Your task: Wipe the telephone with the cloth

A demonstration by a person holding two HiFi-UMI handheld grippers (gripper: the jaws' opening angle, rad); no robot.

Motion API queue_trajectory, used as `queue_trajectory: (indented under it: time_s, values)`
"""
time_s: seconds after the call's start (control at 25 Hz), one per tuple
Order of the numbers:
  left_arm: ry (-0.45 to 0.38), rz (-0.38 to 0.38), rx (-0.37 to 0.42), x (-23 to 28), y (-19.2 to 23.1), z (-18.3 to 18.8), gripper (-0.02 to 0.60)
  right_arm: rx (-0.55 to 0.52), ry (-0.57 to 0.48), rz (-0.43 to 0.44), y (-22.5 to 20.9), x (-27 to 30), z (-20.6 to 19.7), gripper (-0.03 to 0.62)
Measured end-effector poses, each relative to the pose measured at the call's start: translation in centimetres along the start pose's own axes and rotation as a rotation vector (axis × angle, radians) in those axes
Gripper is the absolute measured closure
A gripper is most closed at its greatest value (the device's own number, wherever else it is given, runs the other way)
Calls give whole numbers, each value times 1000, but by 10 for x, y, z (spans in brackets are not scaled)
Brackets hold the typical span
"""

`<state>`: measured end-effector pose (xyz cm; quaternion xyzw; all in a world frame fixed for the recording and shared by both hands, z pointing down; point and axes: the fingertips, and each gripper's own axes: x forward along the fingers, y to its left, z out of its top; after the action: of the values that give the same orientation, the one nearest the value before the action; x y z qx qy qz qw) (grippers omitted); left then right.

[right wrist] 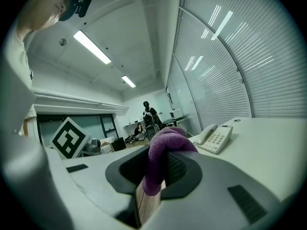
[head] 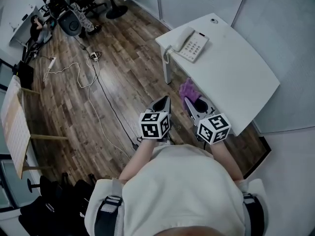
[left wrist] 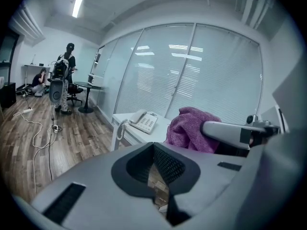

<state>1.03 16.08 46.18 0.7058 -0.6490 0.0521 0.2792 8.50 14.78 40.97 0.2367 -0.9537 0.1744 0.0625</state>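
Observation:
A white telephone (head: 190, 43) with a coiled cord sits at the far end of the white table (head: 246, 77); it also shows in the left gripper view, telephone (left wrist: 143, 120), and in the right gripper view, telephone (right wrist: 214, 138). My right gripper (head: 189, 103) is shut on a purple cloth (head: 188, 90), held near the table's near left edge. The cloth (right wrist: 160, 155) bunches between its jaws. My left gripper (head: 161, 103) is shut and empty, hanging over the wood floor left of the table. From the left gripper view the cloth (left wrist: 189, 129) shows beside it.
Cables (head: 93, 82) trail across the wood floor (head: 113, 68). People and office chairs (head: 69, 18) are at the far end of the room. A wooden stand (head: 17, 127) is at the left. A grey partition wall (head: 280, 43) borders the table on the right.

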Motion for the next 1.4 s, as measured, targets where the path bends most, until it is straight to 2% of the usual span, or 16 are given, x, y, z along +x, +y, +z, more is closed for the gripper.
queue_trajectory:
  time_s: [0.44,0.76,1.08,1.4]
  values:
    - [-1,-36,5,32,77,42,561,-19,-13,-61,-7,83,18,525]
    - [8,-54,8,54,113,62,561,-21,-17,-87,-15,125,25,525]
    - [20,-56,-19,59,132,70,561,-60,5,-119,-16,137,32,525]
    - [39,-71,-14,84,135,82,561,-56,-4,-155,-47,148,48,525]
